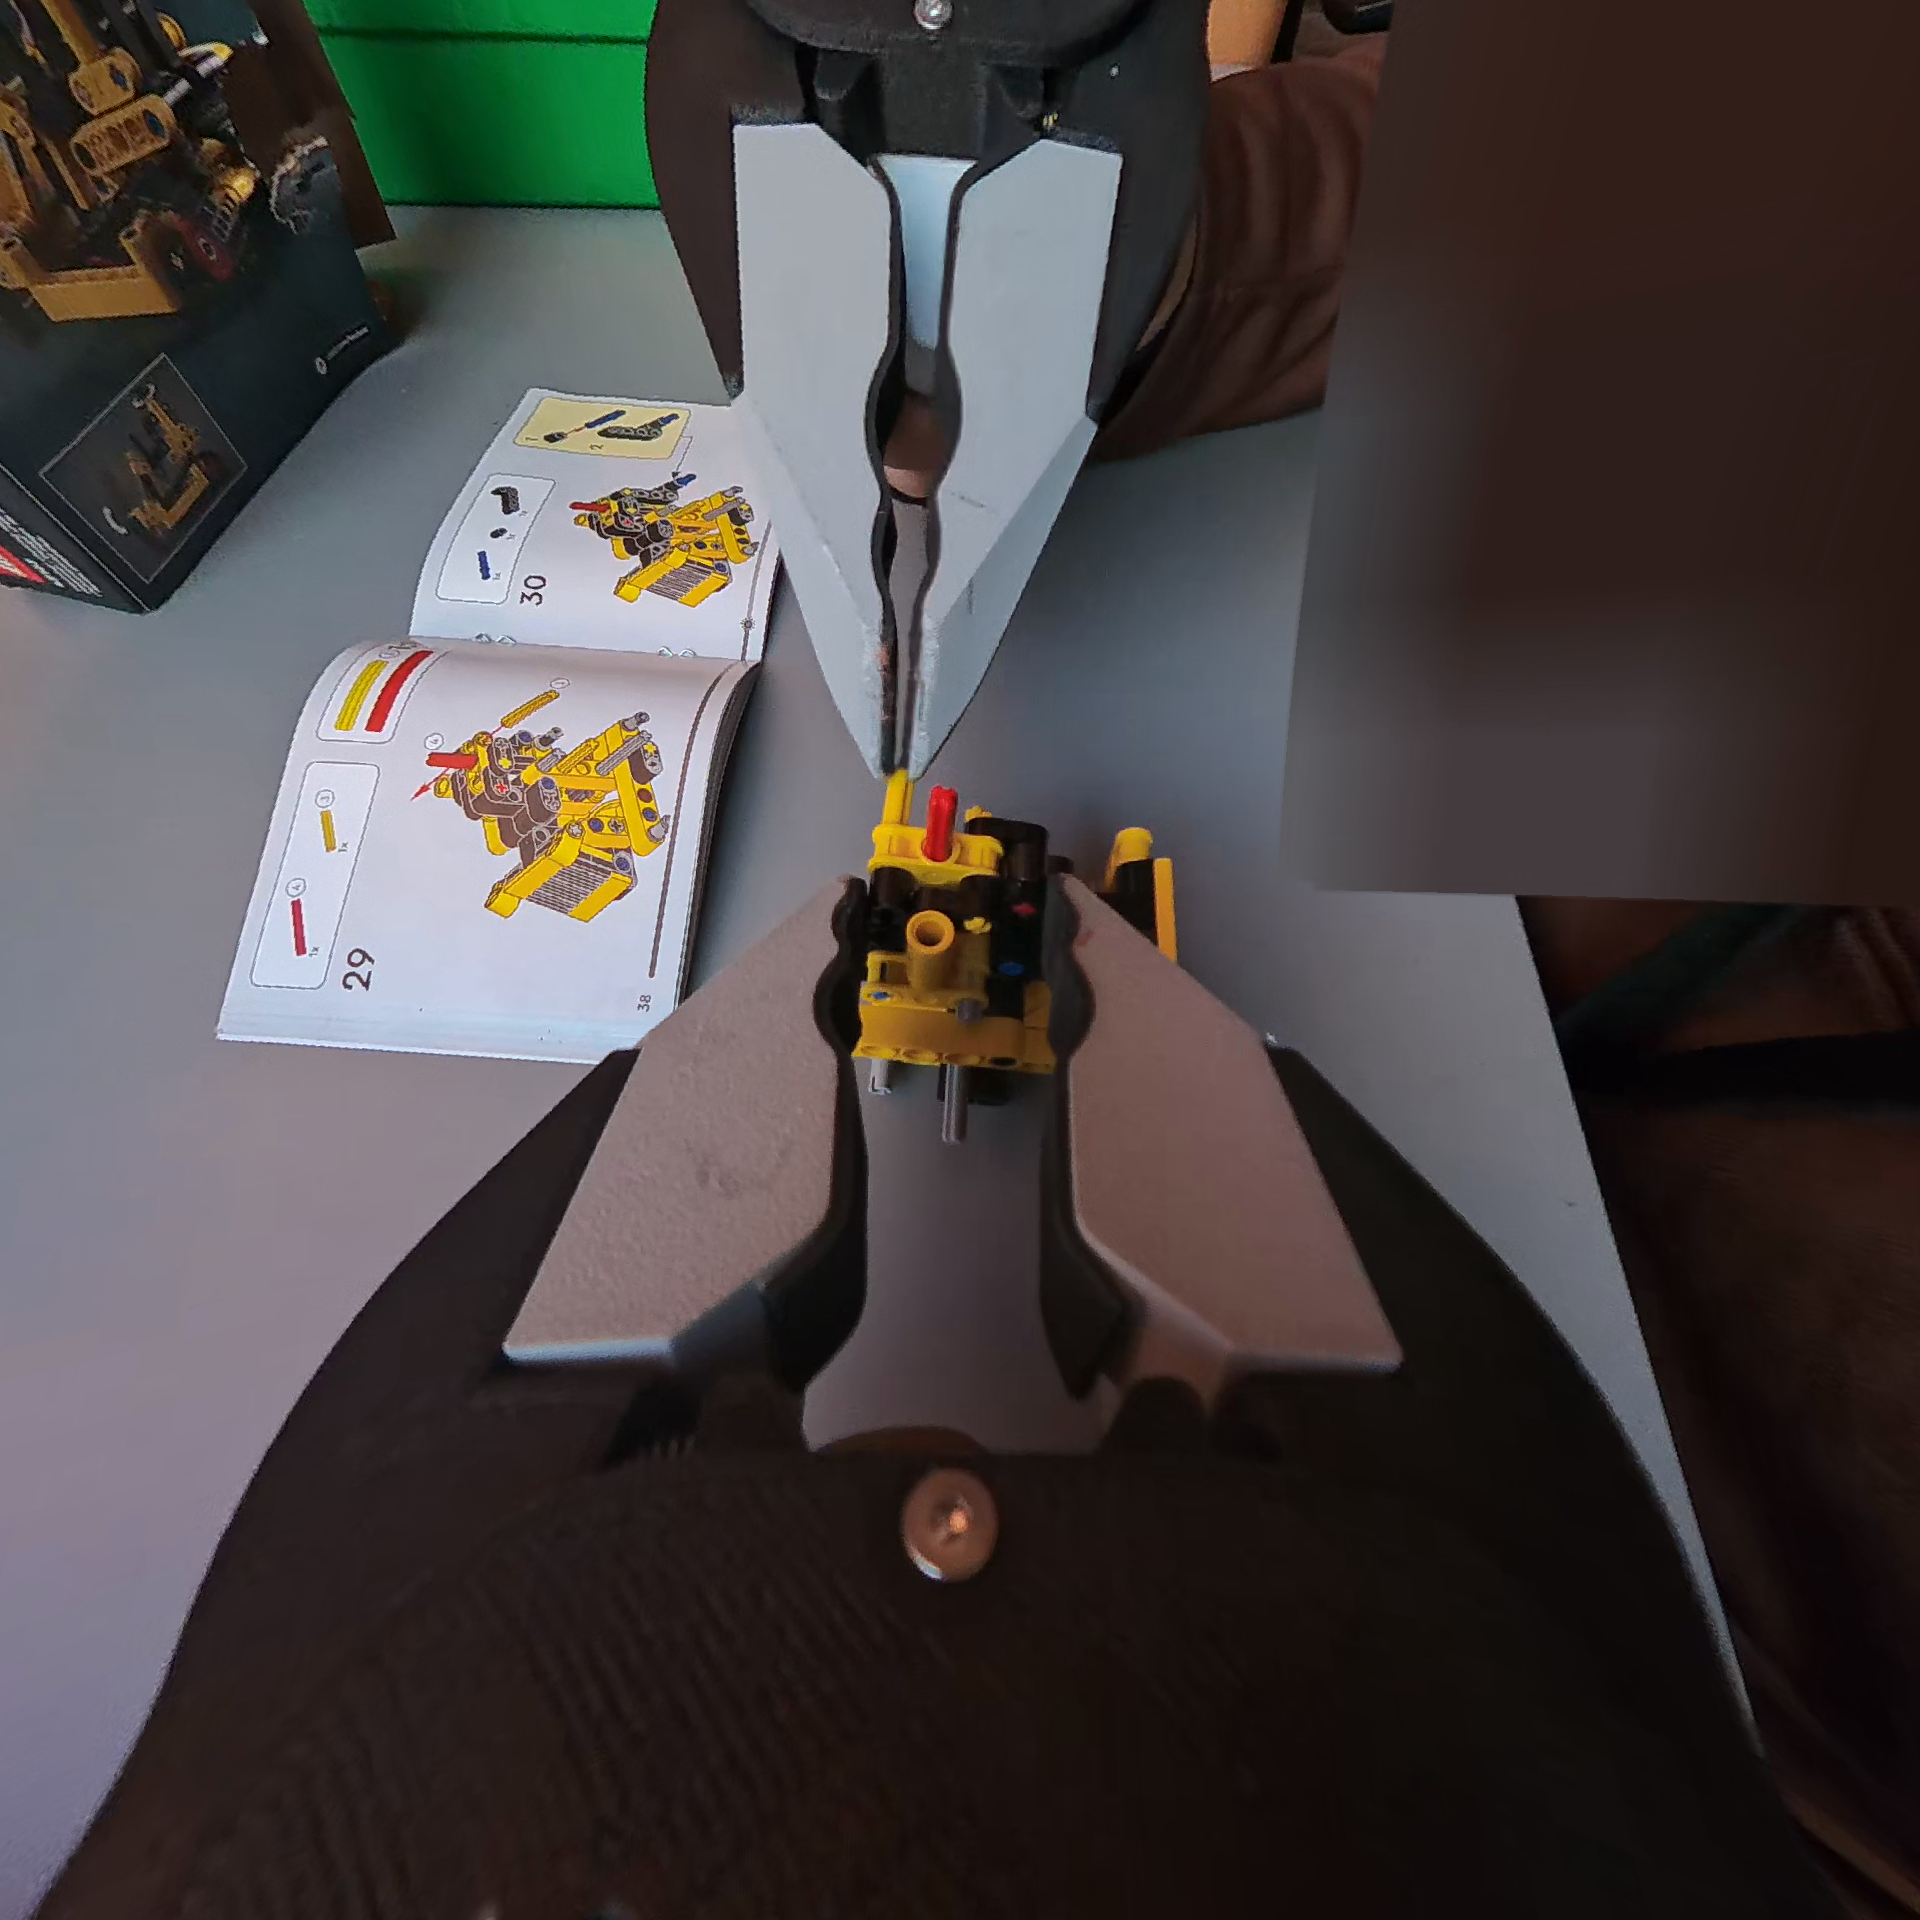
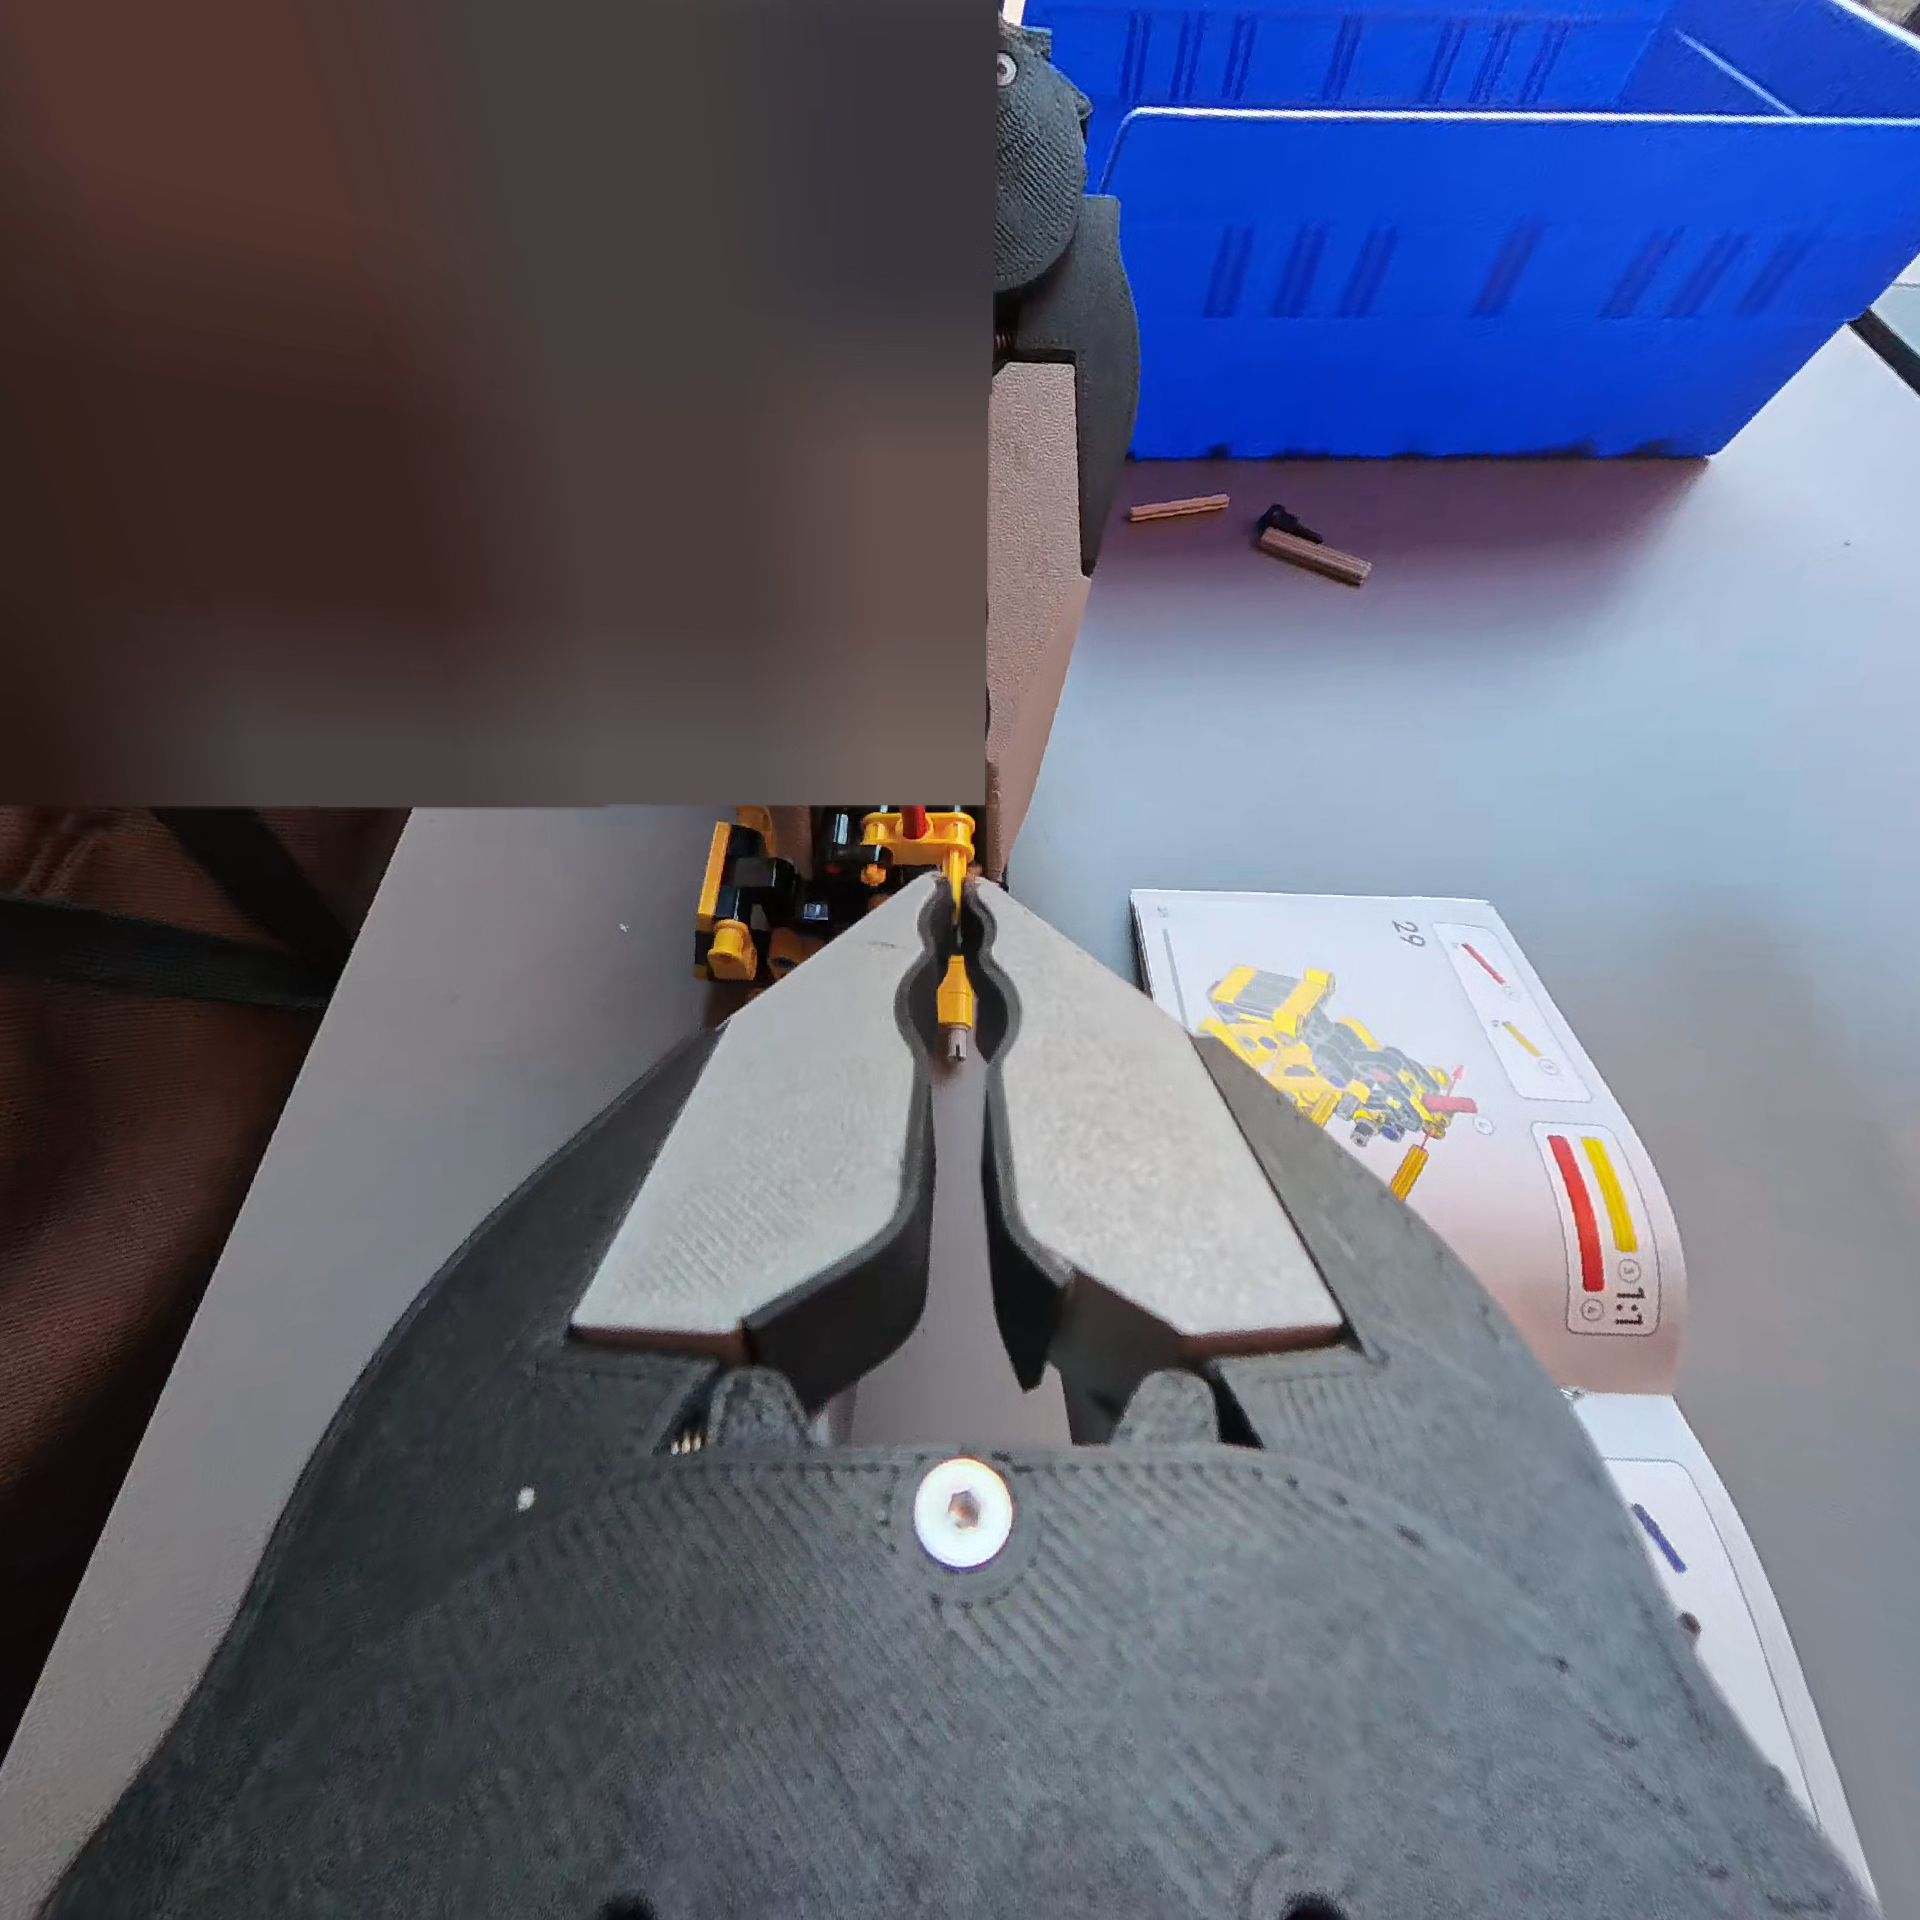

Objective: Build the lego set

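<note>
Left wrist view: the left gripper (image 1: 951,925) is clamped on the model (image 1: 956,956) at centre; the manual (image 1: 468,831) lies at nine o'clock.

Right wrist view: the right gripper (image 2: 954,883) pinches a yellow rod (image 2: 954,997), its tip at the model's twelve-o'clock edge. A tilted rod could jam or slip.

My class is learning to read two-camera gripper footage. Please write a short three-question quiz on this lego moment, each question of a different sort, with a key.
1. True or false: the left gripper clamps the yellow and black lego model between its fingers.
2. Multiple choice: the right gripper pinches A) a red axle, B) a thin yellow axle, C) a blue pin.
3. Fill in: the open paper instruction booklet lies on the grey ____.

Key: 1 true; 2 B; 3 table. The yellow axle's far end meets the model beside an upright red axle.
</note>
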`<control>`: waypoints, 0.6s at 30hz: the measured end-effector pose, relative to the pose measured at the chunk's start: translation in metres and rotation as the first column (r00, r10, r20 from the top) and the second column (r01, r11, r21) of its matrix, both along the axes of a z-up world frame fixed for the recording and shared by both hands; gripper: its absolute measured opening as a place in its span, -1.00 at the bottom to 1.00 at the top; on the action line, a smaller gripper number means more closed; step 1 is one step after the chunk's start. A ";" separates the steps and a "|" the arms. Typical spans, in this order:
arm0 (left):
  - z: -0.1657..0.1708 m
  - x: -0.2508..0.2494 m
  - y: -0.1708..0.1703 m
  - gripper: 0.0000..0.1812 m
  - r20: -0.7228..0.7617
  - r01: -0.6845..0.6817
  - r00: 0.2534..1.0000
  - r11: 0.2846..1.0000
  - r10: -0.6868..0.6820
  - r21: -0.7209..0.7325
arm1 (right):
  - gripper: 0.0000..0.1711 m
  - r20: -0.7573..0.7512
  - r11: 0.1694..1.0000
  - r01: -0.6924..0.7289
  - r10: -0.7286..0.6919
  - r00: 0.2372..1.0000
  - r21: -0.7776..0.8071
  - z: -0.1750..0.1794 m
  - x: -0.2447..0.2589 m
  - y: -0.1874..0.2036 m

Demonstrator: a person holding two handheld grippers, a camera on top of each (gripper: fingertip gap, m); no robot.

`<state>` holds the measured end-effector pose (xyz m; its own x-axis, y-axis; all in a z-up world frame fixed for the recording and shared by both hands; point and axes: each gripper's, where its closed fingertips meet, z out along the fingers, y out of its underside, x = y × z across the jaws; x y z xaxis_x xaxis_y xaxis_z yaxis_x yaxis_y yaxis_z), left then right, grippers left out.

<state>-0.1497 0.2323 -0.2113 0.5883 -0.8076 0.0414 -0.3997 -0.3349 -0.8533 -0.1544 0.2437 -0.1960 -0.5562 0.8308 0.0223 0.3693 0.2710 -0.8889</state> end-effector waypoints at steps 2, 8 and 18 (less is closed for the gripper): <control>0.000 0.000 0.000 -0.66 0.001 0.000 1.000 1.000 0.000 0.001 | -0.93 0.004 1.000 -0.003 0.003 1.000 -0.002 0.000 0.001 0.000; 0.000 0.001 0.000 -0.66 0.016 -0.003 1.000 1.000 0.003 -0.005 | -0.98 0.012 1.000 0.000 0.000 1.000 0.019 -0.005 -0.001 -0.001; 0.000 -0.005 0.000 -0.61 0.040 -0.041 0.998 0.999 0.041 0.005 | -0.67 -0.314 0.987 0.161 -0.157 0.936 -0.012 0.044 0.050 0.036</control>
